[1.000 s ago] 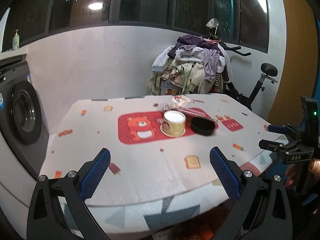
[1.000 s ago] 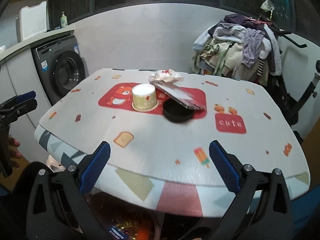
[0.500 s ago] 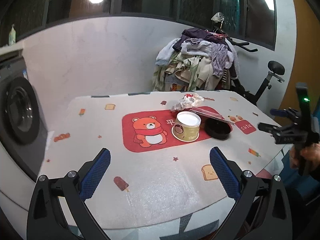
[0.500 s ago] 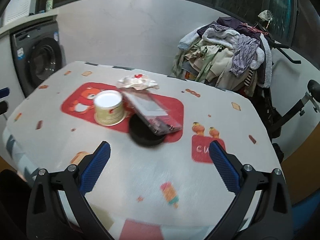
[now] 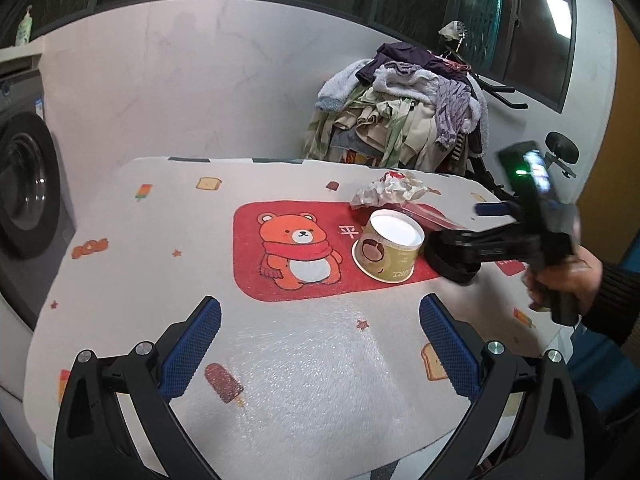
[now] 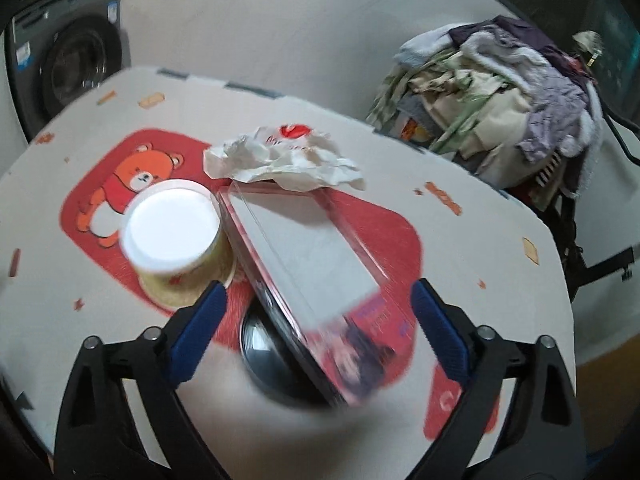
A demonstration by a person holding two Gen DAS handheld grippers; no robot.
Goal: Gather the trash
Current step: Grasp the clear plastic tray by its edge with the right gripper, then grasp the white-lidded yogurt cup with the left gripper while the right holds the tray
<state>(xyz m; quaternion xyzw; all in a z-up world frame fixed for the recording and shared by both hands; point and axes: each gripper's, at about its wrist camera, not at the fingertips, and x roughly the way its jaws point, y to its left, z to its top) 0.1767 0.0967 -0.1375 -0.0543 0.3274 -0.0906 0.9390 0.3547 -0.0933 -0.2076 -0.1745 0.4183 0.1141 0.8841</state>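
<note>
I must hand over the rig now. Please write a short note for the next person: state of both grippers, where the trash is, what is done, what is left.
Left gripper: open, empty, over the near part of the table.
Right gripper: open, jaws just closing a little, around the clear plastic package, not touching it.
Trash: the package leans on the black round lid; upside-down paper cup beside it; crumpled wrapper behind.
Done: nothing collected.
Left: pick up all four. No bin visible.
</note>
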